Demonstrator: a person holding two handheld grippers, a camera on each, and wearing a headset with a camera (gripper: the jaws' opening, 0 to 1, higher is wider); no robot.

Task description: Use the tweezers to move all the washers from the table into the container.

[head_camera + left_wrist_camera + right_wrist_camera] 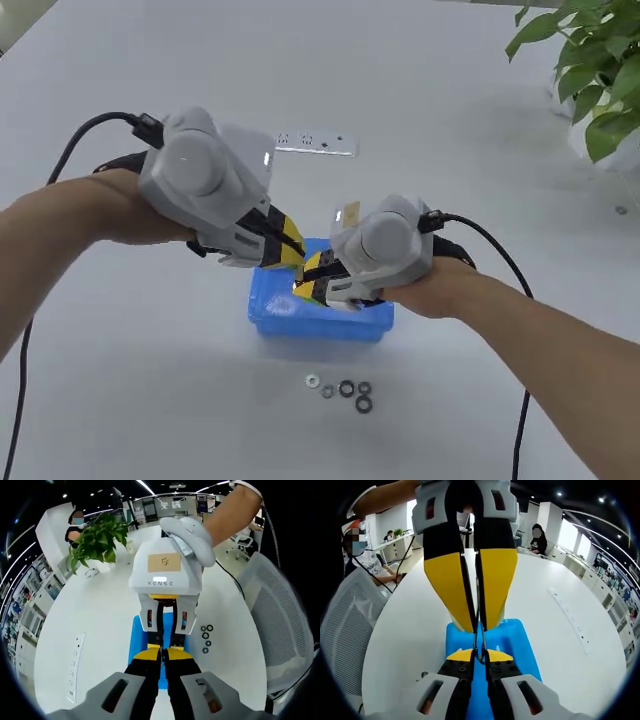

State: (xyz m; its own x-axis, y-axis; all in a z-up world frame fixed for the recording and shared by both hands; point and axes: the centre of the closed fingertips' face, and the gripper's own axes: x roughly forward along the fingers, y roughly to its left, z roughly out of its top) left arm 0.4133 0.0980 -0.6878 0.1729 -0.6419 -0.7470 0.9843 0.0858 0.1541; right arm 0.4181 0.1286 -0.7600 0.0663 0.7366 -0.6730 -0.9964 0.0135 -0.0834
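Several small washers (340,388) lie in a loose cluster on the white table just in front of the blue container (300,320); the left gripper view has them (206,639) right of the container (136,635). Both grippers meet tip to tip above the container. Thin metal tweezers (476,595) run between the yellow jaws of my left gripper (479,625) down into my right gripper (479,656). Both look shut on the tweezers. In the head view my left gripper (292,250) comes from the left and my right gripper (312,280) from the right.
A white power strip (315,143) lies on the table beyond the container. A green plant (590,70) stands at the far right. A mesh chair (280,625) is next to the table, and people sit at desks in the background.
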